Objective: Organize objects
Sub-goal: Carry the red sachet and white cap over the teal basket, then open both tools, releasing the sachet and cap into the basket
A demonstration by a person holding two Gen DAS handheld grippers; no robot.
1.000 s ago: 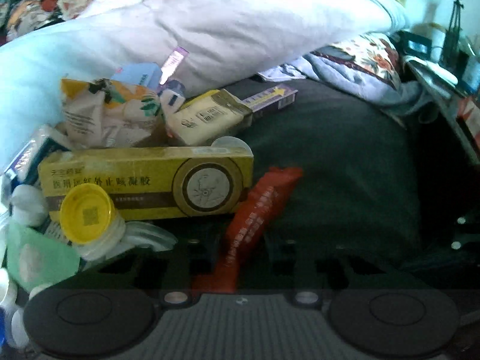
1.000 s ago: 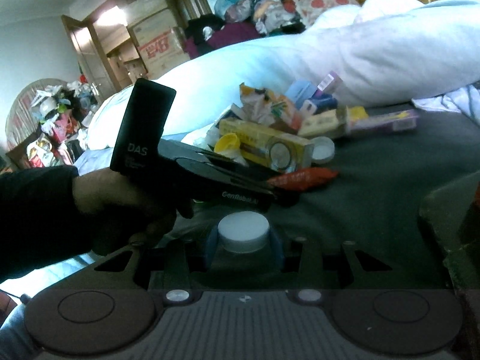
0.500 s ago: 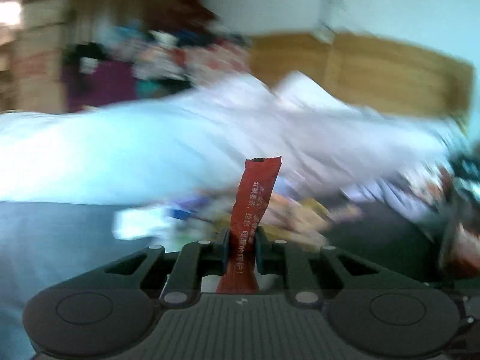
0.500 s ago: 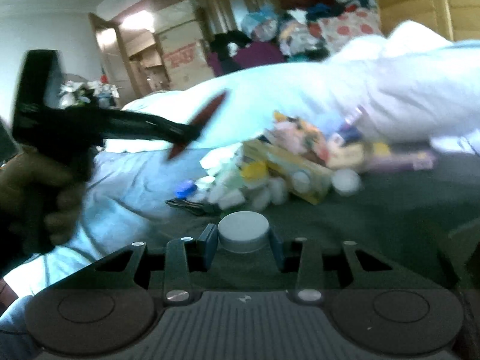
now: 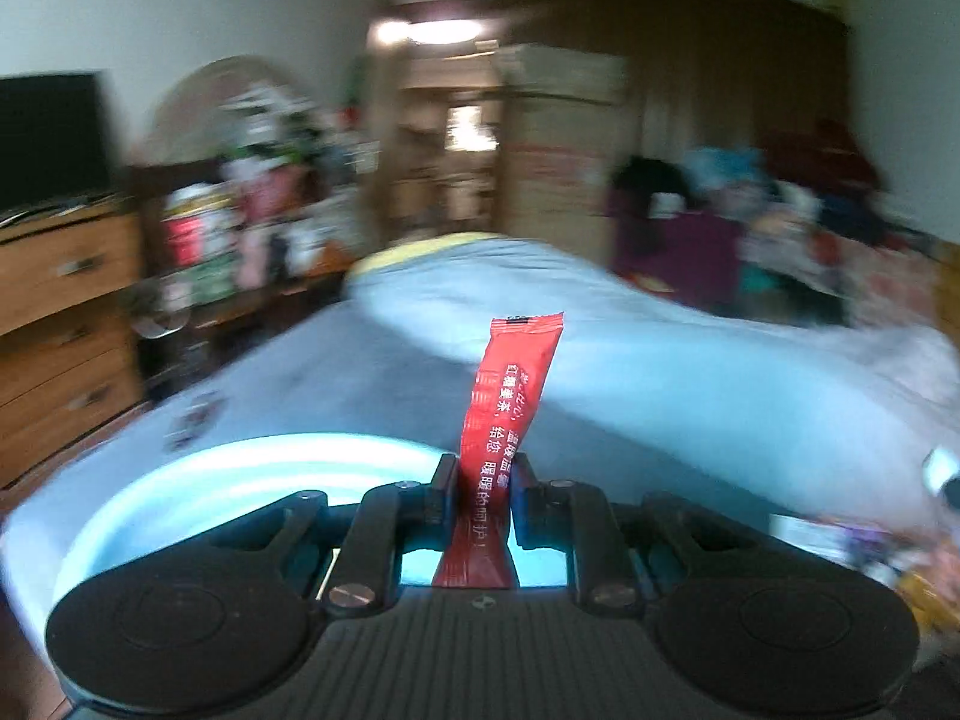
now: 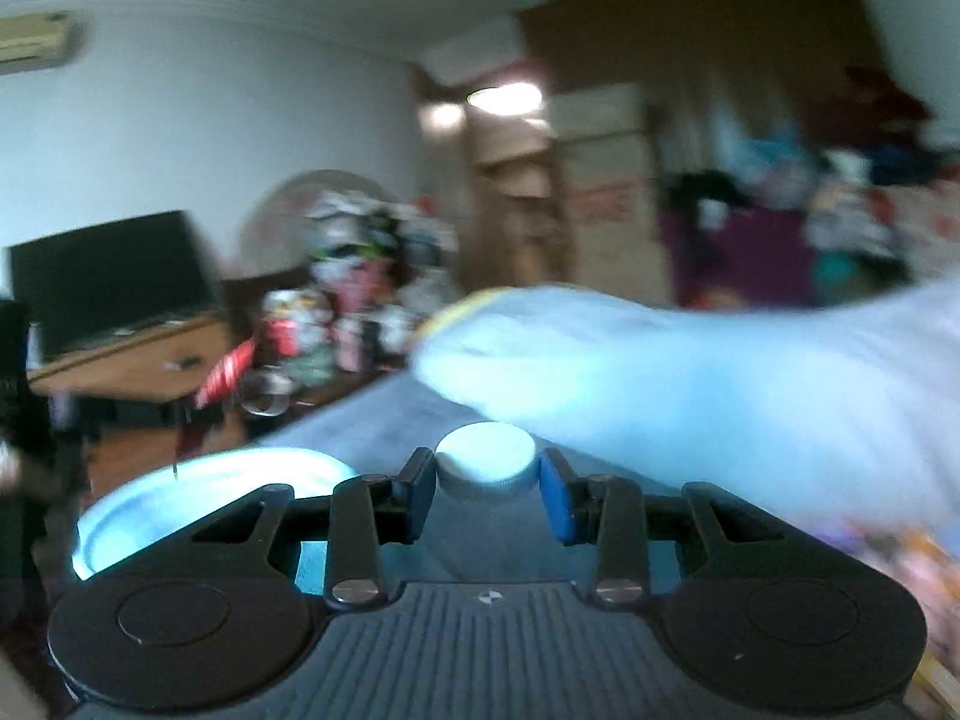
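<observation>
My left gripper (image 5: pixel 480 501) is shut on a long red sachet (image 5: pixel 510 414) with white print, which stands upright between the fingers. It hangs over the rim of a light blue round basin (image 5: pixel 240 468). My right gripper (image 6: pixel 486 495) is shut on a white-capped bottle (image 6: pixel 486 456), held upright just right of the same basin (image 6: pixel 198 483). The red sachet (image 6: pixel 225 375) and the left gripper show blurred at the left of the right wrist view.
A pale blue duvet (image 5: pixel 660 360) lies across the bed. A wooden dresser (image 5: pixel 60 312) with a dark TV (image 5: pixel 48 138) stands at left. Cluttered shelves (image 5: pixel 252 210) and boxes stand at the back. Loose packets (image 5: pixel 870 546) lie at lower right.
Both grippers swung left, away from the pile of packets toward the blue basin. The left gripper lifted the red sachet off the bed and carried it along. The right kept its bottle.
</observation>
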